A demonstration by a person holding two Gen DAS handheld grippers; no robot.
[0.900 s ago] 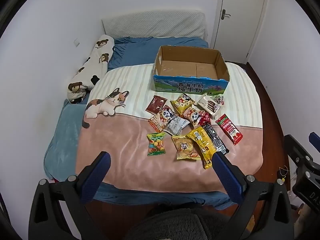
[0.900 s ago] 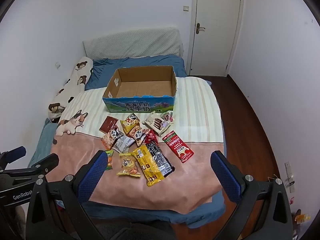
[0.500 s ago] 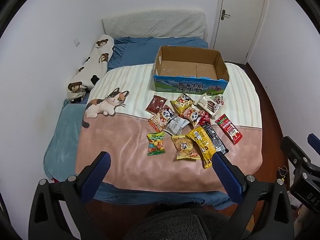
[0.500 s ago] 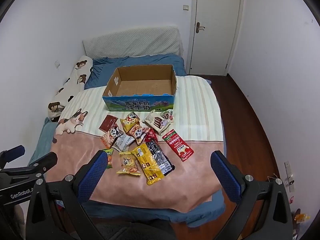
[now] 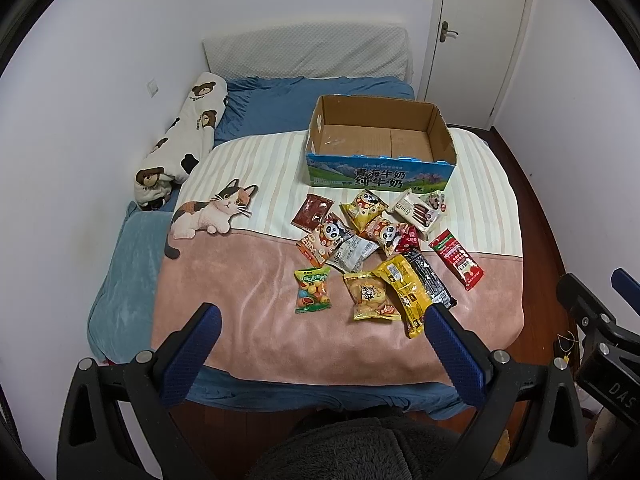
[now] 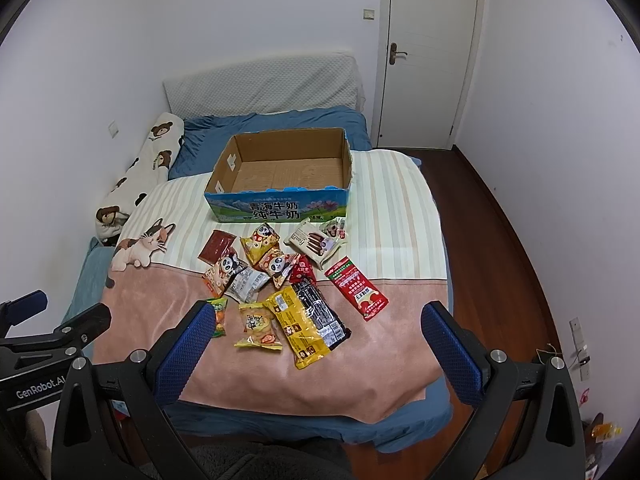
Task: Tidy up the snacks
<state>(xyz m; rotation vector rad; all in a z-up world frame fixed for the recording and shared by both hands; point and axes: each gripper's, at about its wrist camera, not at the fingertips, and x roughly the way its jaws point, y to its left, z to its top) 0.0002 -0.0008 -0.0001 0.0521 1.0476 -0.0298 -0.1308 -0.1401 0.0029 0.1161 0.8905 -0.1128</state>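
Observation:
Several snack packets lie scattered on a pink and striped blanket (image 5: 248, 292) (image 6: 384, 344) on the bed. Among them are a green candy bag (image 5: 313, 291), a yellow bag (image 6: 295, 329), a black bag (image 6: 320, 312), a red strip packet (image 5: 456, 259) (image 6: 356, 288) and a white wafer pack (image 6: 314, 243). Behind them stands an empty cardboard box (image 5: 380, 174) (image 6: 276, 212) with a blue printed front. My left gripper (image 5: 320, 320) hangs open above the bed's near edge, nothing between its fingers. My right gripper (image 6: 318, 320) is open too, also above the near edge.
A bear-print bolster (image 5: 182, 140) lies along the left wall. A grey headboard cushion (image 5: 308, 52) leans at the back. A closed white door (image 6: 428, 52) is at the back right, with wooden floor (image 6: 488, 216) beside the bed.
Both cameras have drifted slightly: the bed sits a little higher in the right wrist view. Nothing on the bed has moved, and both grippers have stayed open.

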